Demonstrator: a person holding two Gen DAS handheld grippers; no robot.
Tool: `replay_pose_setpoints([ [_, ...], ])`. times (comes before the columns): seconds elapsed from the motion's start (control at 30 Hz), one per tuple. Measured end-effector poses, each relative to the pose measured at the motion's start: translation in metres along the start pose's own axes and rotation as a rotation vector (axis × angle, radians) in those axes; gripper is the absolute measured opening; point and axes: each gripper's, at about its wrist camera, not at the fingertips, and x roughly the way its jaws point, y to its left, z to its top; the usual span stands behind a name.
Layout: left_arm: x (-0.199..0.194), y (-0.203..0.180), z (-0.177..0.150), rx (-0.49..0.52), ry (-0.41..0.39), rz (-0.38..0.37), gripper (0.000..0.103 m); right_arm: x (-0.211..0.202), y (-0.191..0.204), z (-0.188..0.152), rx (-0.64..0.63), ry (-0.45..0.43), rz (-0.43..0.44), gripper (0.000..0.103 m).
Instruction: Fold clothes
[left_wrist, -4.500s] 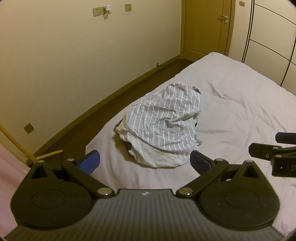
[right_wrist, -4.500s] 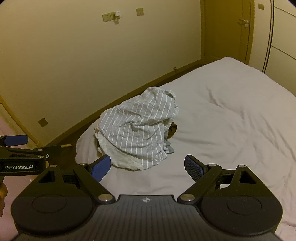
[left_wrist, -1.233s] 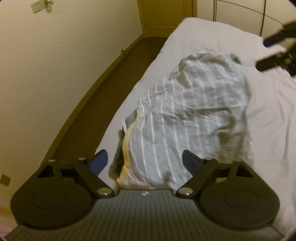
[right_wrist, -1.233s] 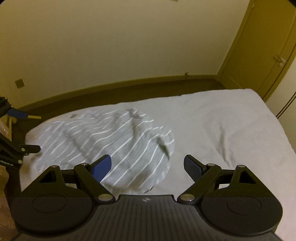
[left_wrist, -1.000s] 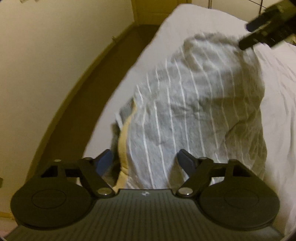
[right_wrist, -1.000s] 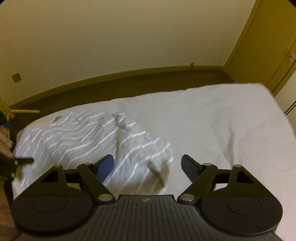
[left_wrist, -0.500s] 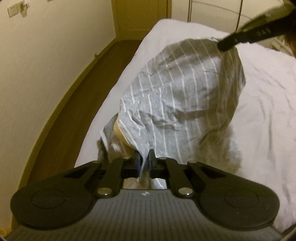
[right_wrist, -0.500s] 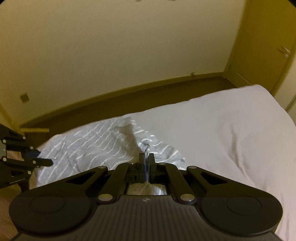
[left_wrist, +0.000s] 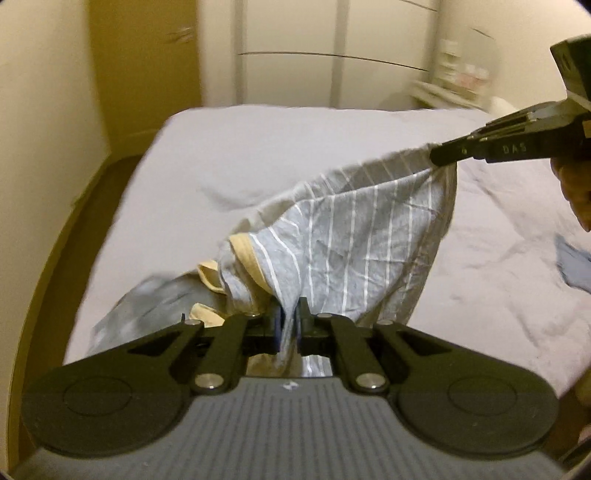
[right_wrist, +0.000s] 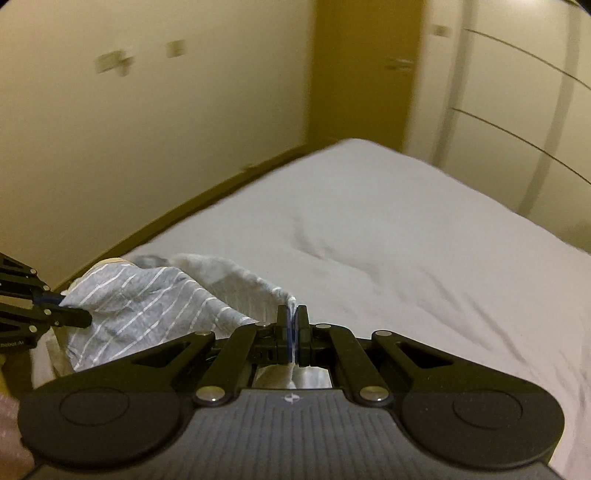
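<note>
A grey shirt with thin white stripes (left_wrist: 354, 236) and a yellow neck band hangs lifted off the white bed (left_wrist: 258, 147), stretched between both grippers. My left gripper (left_wrist: 289, 321) is shut on its near edge. My right gripper (left_wrist: 439, 153) pinches the far corner, held up at the right. In the right wrist view the right gripper (right_wrist: 293, 325) is shut on a fold of the striped shirt (right_wrist: 147, 306), and the left gripper (right_wrist: 74, 314) grips the cloth at the far left. More grey and yellow clothes (left_wrist: 159, 299) lie under the shirt.
The white bed (right_wrist: 388, 240) reaches far ahead. A dark floor strip (left_wrist: 59, 236) and a cream wall run along its left side. A door (right_wrist: 362, 74) and wardrobe panels (right_wrist: 509, 92) stand beyond. A blue cloth (left_wrist: 574, 266) lies at the right edge.
Both grippers came to the pile open and shut on the striped shirt. Since half a second ago they have lifted it and pulled it to the right, uncovering the clothes beneath.
</note>
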Motion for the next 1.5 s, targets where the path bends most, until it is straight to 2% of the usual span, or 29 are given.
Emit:
replay_pose_setpoints([
  [0.13, 0.034, -0.077, 0.03, 0.065, -0.001, -0.123, 0.004, -0.053, -0.073, -0.046, 0.11, -0.016, -0.111, 0.0],
  [0.4, 0.125, -0.249, 0.079, 0.148, 0.007, -0.295, 0.004, -0.152, -0.246, -0.123, 0.265, -0.022, -0.29, 0.001],
  [0.47, 0.142, -0.285, 0.095, 0.152, -0.003, -0.328, 0.004, -0.176, -0.274, -0.137, 0.278, -0.027, -0.343, 0.001],
  [0.57, 0.159, -0.323, 0.111, 0.177, -0.022, -0.369, 0.004, -0.225, -0.296, -0.156, 0.268, -0.061, -0.426, 0.001],
  [0.63, 0.17, -0.34, 0.12, 0.191, -0.024, -0.392, 0.004, -0.251, -0.295, -0.162, 0.237, -0.087, -0.475, 0.001],
  [0.7, 0.185, -0.352, 0.12, 0.211, 0.003, -0.402, 0.004, -0.266, -0.287, -0.163, 0.225, -0.11, -0.471, 0.001],
  [0.8, 0.198, -0.338, 0.103, 0.2, 0.084, -0.368, 0.008, -0.264, -0.247, -0.169, 0.234, -0.102, -0.396, 0.001],
  [0.83, 0.2, -0.327, 0.094, 0.18, 0.111, -0.351, 0.008, -0.257, -0.231, -0.172, 0.242, -0.089, -0.36, 0.001],
  [0.93, 0.2, -0.28, 0.069, 0.103, 0.188, -0.283, 0.015, -0.192, -0.174, -0.19, 0.255, 0.019, -0.202, 0.001],
  [1.07, 0.17, -0.212, 0.023, 0.05, 0.276, -0.177, 0.016, -0.107, -0.082, -0.227, 0.224, 0.218, 0.046, 0.002],
  [1.13, 0.148, -0.177, 0.0, 0.032, 0.308, -0.132, 0.016, -0.079, -0.046, -0.236, 0.215, 0.305, 0.161, 0.002],
  [1.2, 0.145, -0.163, -0.006, 0.011, 0.324, -0.115, 0.017, -0.072, -0.016, -0.236, 0.207, 0.32, 0.24, 0.005],
  [1.3, 0.157, -0.157, -0.002, -0.006, 0.33, -0.126, 0.02, -0.078, -0.004, -0.231, 0.17, 0.29, 0.212, 0.013],
  [1.4, 0.155, -0.168, -0.005, 0.014, 0.327, -0.187, 0.026, -0.085, -0.027, -0.233, 0.192, 0.293, 0.106, 0.017],
  [1.47, 0.152, -0.179, -0.007, 0.041, 0.324, -0.237, 0.032, -0.093, -0.049, -0.237, 0.211, 0.306, 0.017, 0.023],
  [1.5, 0.155, -0.192, -0.005, 0.064, 0.319, -0.263, 0.036, -0.097, -0.062, -0.244, 0.218, 0.315, -0.029, 0.03],
])
